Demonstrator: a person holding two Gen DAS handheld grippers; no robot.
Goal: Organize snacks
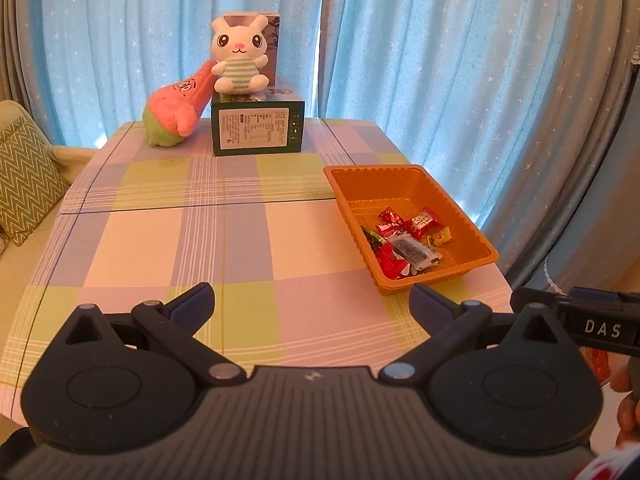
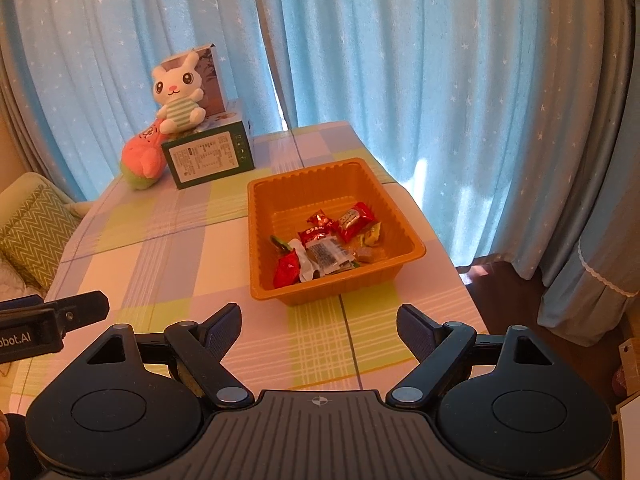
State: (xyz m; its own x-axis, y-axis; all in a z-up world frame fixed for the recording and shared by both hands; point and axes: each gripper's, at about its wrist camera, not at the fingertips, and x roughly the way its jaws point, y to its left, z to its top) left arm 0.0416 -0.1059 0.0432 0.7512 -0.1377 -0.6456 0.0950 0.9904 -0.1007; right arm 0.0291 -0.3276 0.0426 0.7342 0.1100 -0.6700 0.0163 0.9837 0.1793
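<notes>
The curtain (image 1: 400,60) fills the upper frame in both views, and below it the checked tabletop (image 1: 160,240) spreads across the middle. On it, right of centre, sits the orange tray (image 2: 276,188), holding all the snacks (image 2: 324,248) that show: red, yellow and clear wrappers heaped toward its near side. No loose snack lies on the cloth in either view, so the sorting looks finished or nearly so; this is a judgement, since the tabletop nearest the cameras is hidden by the tools. At upper left stand a green box (image 1: 256,130) with a rabbit toy (image 1: 240,56) on top and a pink plush (image 1: 176,108) leaning beside it, well apart from the tray and in nobody's way. A cushion (image 1: 24,176) shows at the left edge. The left gripper (image 1: 312,304) and right gripper (image 2: 319,328) hover low over the near edge, fingers spread wide, grasping nothing. The next move likely calls for checking for strays, or drawing back.
</notes>
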